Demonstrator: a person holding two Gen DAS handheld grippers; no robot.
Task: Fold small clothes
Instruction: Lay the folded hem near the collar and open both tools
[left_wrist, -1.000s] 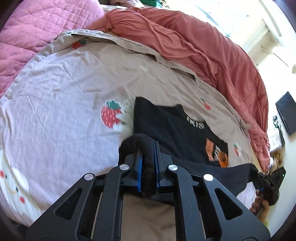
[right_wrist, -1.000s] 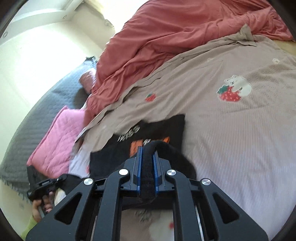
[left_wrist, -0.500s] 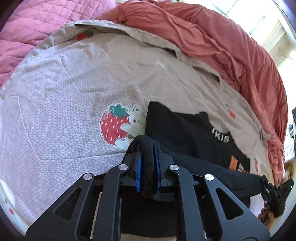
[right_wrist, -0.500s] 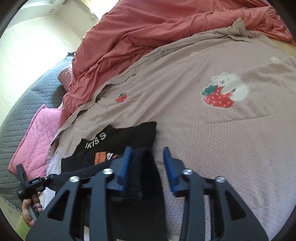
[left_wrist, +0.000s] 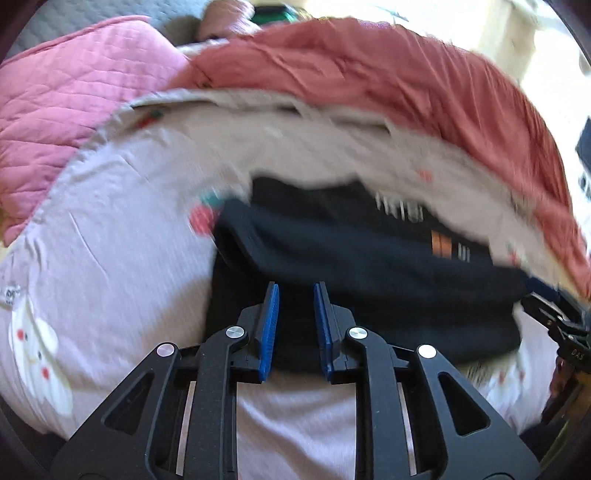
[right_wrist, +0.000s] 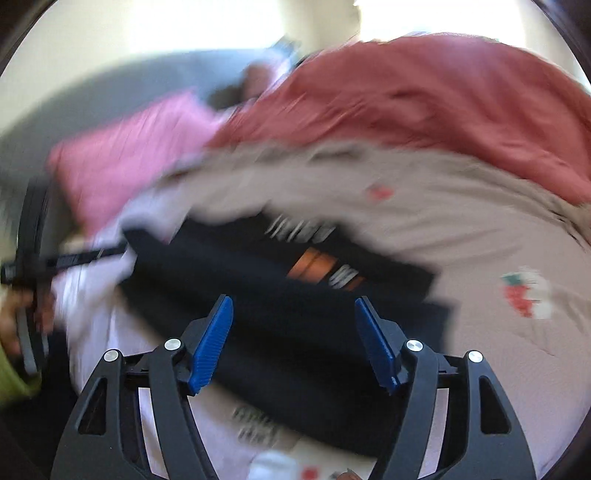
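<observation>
- Bedding fills both views: a pale printed sheet (left_wrist: 122, 236) with strawberry and bear motifs covers the mattress, a rust-red duvet (left_wrist: 406, 85) is bunched along its far edge, and a pink quilted blanket (left_wrist: 74, 103) lies at the far left.
- Both pictures are smeared by motion blur, so fine detail is hard to read.
- A black T-shirt (left_wrist: 351, 258) lies on the sheet, folded over on itself, with the near layer lapped across the far one.
- White lettering and an orange print (left_wrist: 439, 243) show on the uncovered far part of the shirt.
- The left gripper (left_wrist: 295, 325) sits at the near edge of the shirt with its blue pads (left_wrist: 269, 325) a small gap apart; black cloth shows behind the gap, and nothing is pinched between them.
- The right gripper (right_wrist: 295, 339) is spread wide above the near fold of the T-shirt (right_wrist: 277, 314), and its blue pads (right_wrist: 212, 343) hold nothing.
- In the right wrist view the left gripper's black frame (right_wrist: 33, 266) appears at the far left edge, with a hand (right_wrist: 14, 325) and a green sleeve on it.
- In the left wrist view the right gripper's black frame (left_wrist: 561, 325) appears at the right edge, just beside the shirt's end.
</observation>
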